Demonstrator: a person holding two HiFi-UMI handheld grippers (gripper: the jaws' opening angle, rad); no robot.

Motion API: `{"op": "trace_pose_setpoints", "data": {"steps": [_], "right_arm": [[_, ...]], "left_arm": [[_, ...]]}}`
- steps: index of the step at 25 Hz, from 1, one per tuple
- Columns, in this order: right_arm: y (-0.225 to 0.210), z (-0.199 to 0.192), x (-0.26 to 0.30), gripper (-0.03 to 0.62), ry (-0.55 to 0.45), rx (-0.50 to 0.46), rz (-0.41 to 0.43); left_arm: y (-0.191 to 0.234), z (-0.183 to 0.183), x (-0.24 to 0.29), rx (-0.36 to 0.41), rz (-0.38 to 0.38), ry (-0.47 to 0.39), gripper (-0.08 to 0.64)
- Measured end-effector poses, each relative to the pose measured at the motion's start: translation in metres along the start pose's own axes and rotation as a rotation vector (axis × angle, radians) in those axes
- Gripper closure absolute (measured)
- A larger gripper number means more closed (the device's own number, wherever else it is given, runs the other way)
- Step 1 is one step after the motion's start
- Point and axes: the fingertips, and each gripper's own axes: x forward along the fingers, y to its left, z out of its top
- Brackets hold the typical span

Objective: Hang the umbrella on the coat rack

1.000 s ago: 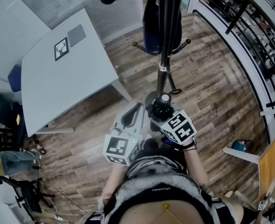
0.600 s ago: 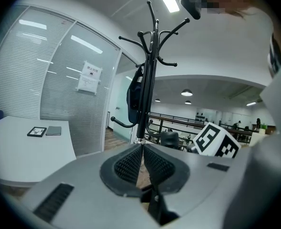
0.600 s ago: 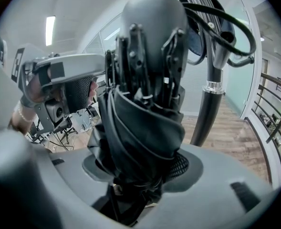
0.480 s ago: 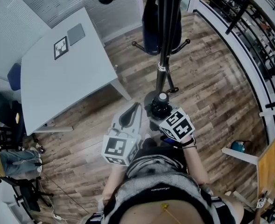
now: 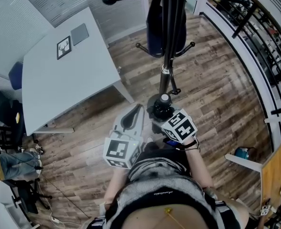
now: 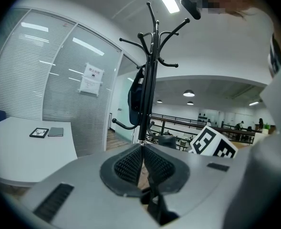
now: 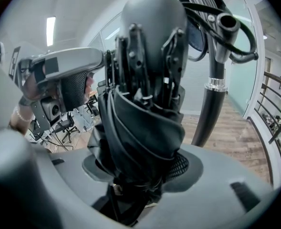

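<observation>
A folded black umbrella [image 5: 162,106] stands upright in my right gripper [image 5: 163,119], whose jaws are shut on its bundled fabric [image 7: 147,109]; its tip cap points up toward the head camera. The black coat rack [image 5: 165,75] rises just beyond it, and its pole [image 7: 212,104] passes close on the right in the right gripper view. A dark bag [image 5: 155,27] hangs from one hook. My left gripper [image 5: 139,110] is beside the umbrella on the left. Its ribbed pads [image 6: 130,163] meet with nothing between them, and it points at the rack [image 6: 149,80].
A white table [image 5: 59,85] at the left carries a framed picture [image 5: 63,47] and a grey pad [image 5: 79,32]. A black railing [image 5: 254,37] curves along the right. A chair [image 5: 21,194] and a person's leg are at the far left. The floor is wood plank.
</observation>
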Motion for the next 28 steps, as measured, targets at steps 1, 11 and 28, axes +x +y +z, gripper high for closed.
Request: {"op": "trace_pose_setpoints", "data": {"steps": [1, 11, 28], "right_arm": [[-0.001, 0.001, 0.001, 0.345, 0.001, -0.002, 0.002], [-0.01, 0.005, 0.005, 0.345, 0.007, -0.019, 0.017], [-0.022, 0.014, 0.011, 0.347, 0.011, -0.028, 0.025]], "left_arm": [[0.001, 0.001, 0.0, -0.001, 0.004, -0.003, 0.541], [0.002, 0.006, 0.004, -0.006, 0.031, -0.018, 0.541], [0.009, 0.006, 0.01, -0.008, 0.05, -0.013, 0.541]]}}
